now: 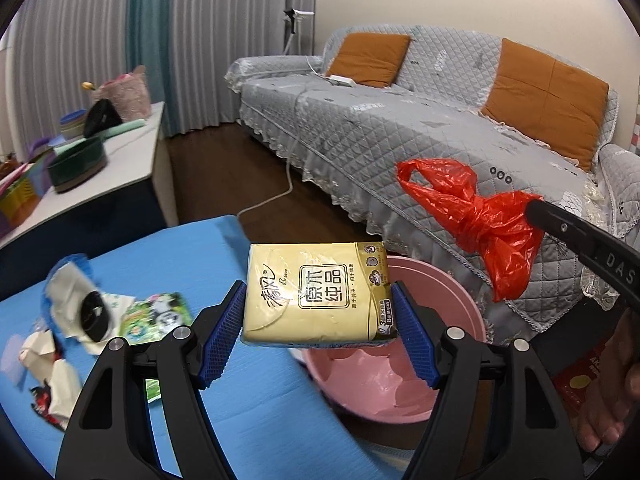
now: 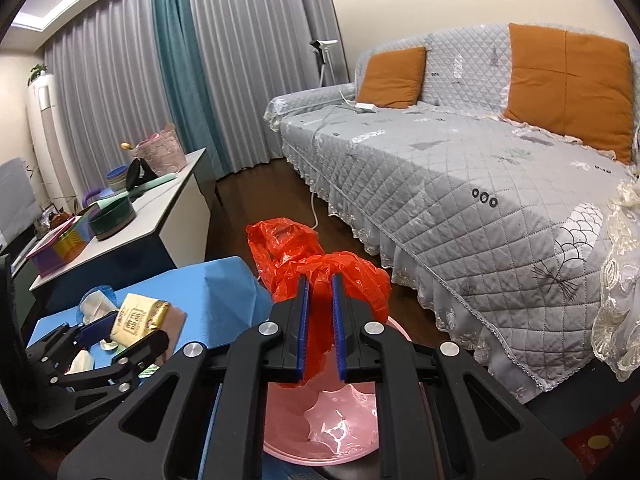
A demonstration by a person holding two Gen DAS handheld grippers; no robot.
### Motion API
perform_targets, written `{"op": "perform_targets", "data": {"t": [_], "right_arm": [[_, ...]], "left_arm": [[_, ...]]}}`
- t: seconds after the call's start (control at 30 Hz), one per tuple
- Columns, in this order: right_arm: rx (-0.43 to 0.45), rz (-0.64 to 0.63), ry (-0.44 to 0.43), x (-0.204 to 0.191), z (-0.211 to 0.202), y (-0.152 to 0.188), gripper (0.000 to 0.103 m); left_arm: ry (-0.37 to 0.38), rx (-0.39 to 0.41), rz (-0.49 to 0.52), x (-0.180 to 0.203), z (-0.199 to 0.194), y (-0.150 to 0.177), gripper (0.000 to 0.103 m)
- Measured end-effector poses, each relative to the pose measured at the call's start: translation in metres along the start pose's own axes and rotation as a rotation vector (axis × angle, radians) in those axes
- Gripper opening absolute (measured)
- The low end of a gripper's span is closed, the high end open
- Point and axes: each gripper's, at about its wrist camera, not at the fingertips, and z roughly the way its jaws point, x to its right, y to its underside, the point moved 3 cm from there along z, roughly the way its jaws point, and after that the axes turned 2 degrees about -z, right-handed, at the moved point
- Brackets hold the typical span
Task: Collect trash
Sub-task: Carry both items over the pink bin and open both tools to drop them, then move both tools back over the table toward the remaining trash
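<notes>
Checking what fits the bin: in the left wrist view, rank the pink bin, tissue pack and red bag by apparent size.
1. pink bin, though partly hidden behind the pack.
2. and 3. tissue pack and red bag look roughly alike; the pack sits close to the camera in the left gripper, so I won't rank them.

1. We see the pink bin [image 1: 400, 376] open-mouthed, wedged between the blue table [image 1: 248, 420] and the grey sofa [image 1: 460, 152].
2. Scattered wrappers [image 1: 100, 320] crowd the table's left part.
3. Bare dark floor [image 2: 256, 188] runs between sofa and white sideboard [image 2: 176, 216].
</notes>
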Motion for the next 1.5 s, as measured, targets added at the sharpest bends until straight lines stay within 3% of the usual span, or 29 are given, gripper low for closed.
{"op": "perform_targets", "data": {"t": [0.33, 0.4, 0.43, 0.47, 0.5, 0.57, 0.8, 0.97, 1.1, 1.37, 1.5], "right_arm": [[-0.007, 0.004, 0.008, 0.007, 0.005, -0.003, 0.012], [-0.017, 0.004, 0.011, 0.008, 0.007, -0.002, 0.019], [-0.023, 0.010, 0.014, 0.009, 0.009, -0.003, 0.024], [-0.022, 0.019, 0.018, 0.010, 0.009, -0.003, 0.036], [-0.018, 0.027, 0.024, 0.011, 0.008, -0.004, 0.045], [-0.010, 0.040, 0.033, 0.013, 0.006, -0.006, 0.049], [0.007, 0.047, 0.025, 0.003, 0.002, -0.015, 0.050], [0.019, 0.013, -0.008, -0.025, -0.004, -0.020, 0.050], [0.033, -0.023, -0.045, -0.053, -0.012, -0.022, 0.050], [0.060, -0.068, -0.134, -0.110, -0.022, -0.022, 0.050], [0.042, -0.088, -0.176, -0.135, -0.017, -0.017, 0.041]], "left_arm": [[0.045, -0.028, 0.027, 0.020, 0.028, -0.010, 0.071], [0.063, -0.037, 0.029, 0.022, 0.032, -0.011, 0.073], [0.067, -0.043, 0.029, 0.023, 0.033, -0.011, 0.083], [0.070, -0.046, 0.027, 0.022, 0.033, -0.011, 0.089], [0.073, -0.044, 0.023, 0.020, 0.031, -0.011, 0.089], [0.072, -0.045, 0.012, 0.016, 0.028, -0.012, 0.089], [0.031, 0.017, -0.066, -0.020, -0.004, -0.019, 0.089], [-0.042, 0.080, -0.056, -0.044, -0.036, -0.021, 0.089], [-0.057, 0.097, -0.070, -0.070, -0.064, -0.022, 0.089], [-0.107, 0.127, -0.098, -0.132, -0.114, -0.018, 0.073], [-0.148, 0.144, -0.113, -0.169, -0.135, -0.016, 0.067]]}}
